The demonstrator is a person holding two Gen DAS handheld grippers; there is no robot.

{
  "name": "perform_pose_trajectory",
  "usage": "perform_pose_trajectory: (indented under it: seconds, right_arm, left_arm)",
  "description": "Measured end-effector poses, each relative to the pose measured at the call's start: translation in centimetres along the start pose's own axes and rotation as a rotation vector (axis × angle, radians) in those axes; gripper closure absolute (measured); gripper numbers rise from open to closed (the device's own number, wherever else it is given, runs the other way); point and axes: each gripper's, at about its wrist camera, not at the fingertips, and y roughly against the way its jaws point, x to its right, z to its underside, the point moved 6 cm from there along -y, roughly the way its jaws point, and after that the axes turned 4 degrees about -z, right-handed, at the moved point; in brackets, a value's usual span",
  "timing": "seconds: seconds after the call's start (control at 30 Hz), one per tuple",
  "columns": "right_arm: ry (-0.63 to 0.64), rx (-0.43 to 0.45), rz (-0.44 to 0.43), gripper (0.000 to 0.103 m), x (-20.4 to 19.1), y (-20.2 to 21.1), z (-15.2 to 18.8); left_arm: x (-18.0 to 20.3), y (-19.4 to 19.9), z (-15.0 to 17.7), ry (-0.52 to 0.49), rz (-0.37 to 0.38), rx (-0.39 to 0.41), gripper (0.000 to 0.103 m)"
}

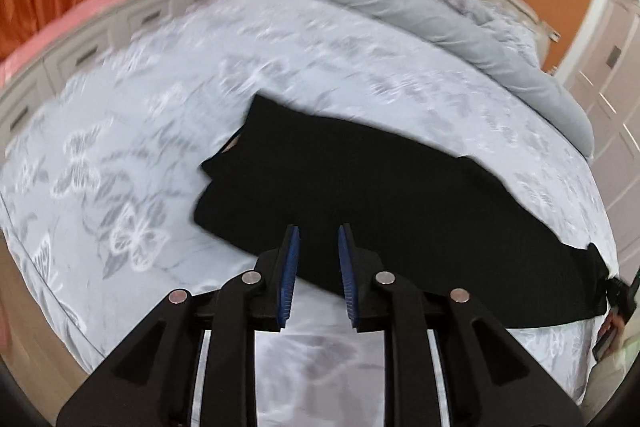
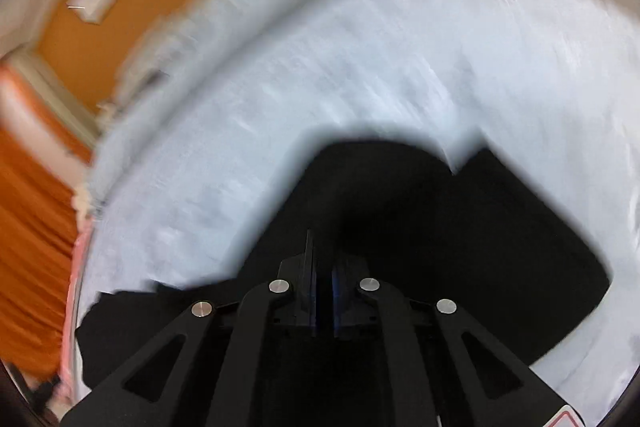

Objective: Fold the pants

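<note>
Black pants [image 1: 380, 187] lie across the pale blue butterfly-print bedspread [image 1: 120, 147], running from the middle to the right edge of the bed. My left gripper [image 1: 318, 239] is open and empty, hovering over the near edge of the pants; its blue pads [image 1: 290, 267] stand apart. In the blurred right wrist view, my right gripper [image 2: 322, 267] has its jaws nearly together over the black pants [image 2: 440, 227], and cloth drapes around and under the fingers. Whether cloth is pinched between them is hard to see against the black.
A grey duvet [image 1: 440, 11] is rolled along the far side of the bed by the headboard. A white drawer unit with a pink top [image 1: 80, 39] stands at the left. Orange curtains [image 2: 28, 227], orange walls and white wardrobe doors [image 1: 612, 95] surround the bed.
</note>
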Motion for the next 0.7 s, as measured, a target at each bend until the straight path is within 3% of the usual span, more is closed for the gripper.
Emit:
perform_pose_trajectory:
  seconds: [0.07,0.13,0.2,0.27,0.3,0.33,0.37,0.43,0.5,0.57,0.7]
  right_arm:
    - [0.018,0.111,-0.058,0.099,-1.8,3.8,-1.5]
    - [0.034,0.184,0.001,0.099,-1.1,6.9,-1.9]
    - [0.017,0.137,0.096,0.099,2.1,7.0,-0.3]
    - [-0.030,-0.033,0.193,0.093,6.6,3.9,3.2]
    - [-0.052,-0.072,0.188,0.094,7.8,3.0,4.5]
    - [-0.065,-0.018,0.147,0.093,8.0,3.7,4.7]
    - [-0.102,-0.010,0.144,0.082,8.0,4.7,4.4]
    - [-0.145,0.034,0.196,0.066,7.5,6.7,4.0]
    - [-0.076,0.076,0.235,0.066,5.5,9.4,4.0]
    - [-0.025,0.103,0.262,0.065,3.1,11.2,4.5]
    - [0.098,0.059,0.142,0.055,-6.3,11.9,6.2]
  left_arm:
    - [2.8,0.8,-0.6,-0.040,0.024,0.034,0.083]
    - [6.0,0.6,-0.8,-0.083,0.076,0.043,0.083]
    - [9.1,-1.1,-0.4,-0.111,0.117,0.027,0.081]
    - [10.9,-3.2,0.7,-0.109,0.128,-0.004,0.081]
    - [11.6,-4.4,1.4,-0.094,0.143,-0.029,0.081]
    - [11.9,-5.1,2.1,-0.074,0.151,-0.053,0.081]
    - [11.7,-5.8,2.5,-0.050,0.166,-0.085,0.081]
    - [9.9,-5.9,2.5,0.001,0.176,-0.111,0.081]
    - [6.4,-5.1,1.6,0.073,0.160,-0.088,0.081]
    - [2.1,-4.3,0.9,0.131,0.099,-0.061,0.079]
    - [-8.2,-4.2,0.9,0.263,-0.033,-0.065,0.077]
